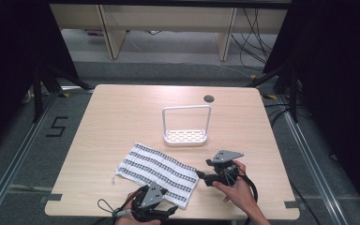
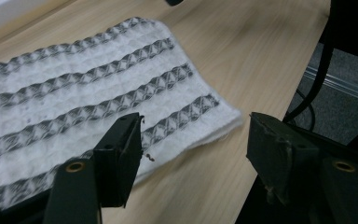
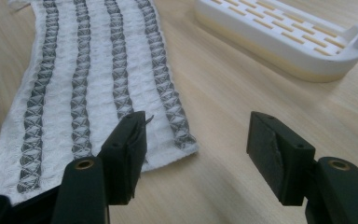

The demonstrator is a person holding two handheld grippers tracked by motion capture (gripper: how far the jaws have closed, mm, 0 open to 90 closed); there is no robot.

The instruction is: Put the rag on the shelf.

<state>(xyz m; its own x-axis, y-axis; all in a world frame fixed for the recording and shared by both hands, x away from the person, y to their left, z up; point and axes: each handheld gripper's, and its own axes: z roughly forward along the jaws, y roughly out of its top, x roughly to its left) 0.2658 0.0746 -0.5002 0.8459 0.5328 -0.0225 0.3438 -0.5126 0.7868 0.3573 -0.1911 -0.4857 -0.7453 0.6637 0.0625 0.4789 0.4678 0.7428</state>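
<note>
Towel [image 1: 157, 171]: white cloth w/ grey patterned stripes, lying flat on the table [image 1: 122, 112], near the front edge, set diagonally, long axis running from upper left to lower right in the high view. We note a small loop tag at its left corner.

Left side: we see bare wood left of the towel up to the table's left edge, nothing on it. Left gripper [image 1: 168, 212] sits at the front edge, just by the towel's near right corner. In the left gripper view [image 2: 193, 140] its jaws stand apart, nothing pinched; one jaw is over the cloth's edge, the other over bare wood near the table's side edge.

Centre: white rack [image 1: 186, 125], slotted base plus upright wire frame, stands behind the towel, apart from it. Open wood between the two.

Right side: right gripper [image 1: 199, 174] is held in a hand [image 1: 236, 190], tips pointing at the towel's right-hand short edge. In the right gripper view [image 3: 193, 144] its jaws also stand apart, holding nothing; one jaw is over the towel's corner, the other over bare wood, rack base [image 3: 279, 39] beyond.

Surface: light wood-grain top, round cable hole [image 1: 209, 99] near the back edge. Room: grey floor, floor rails either side, black curtains L and R, cables at back right, pale furniture legs behind.
</note>
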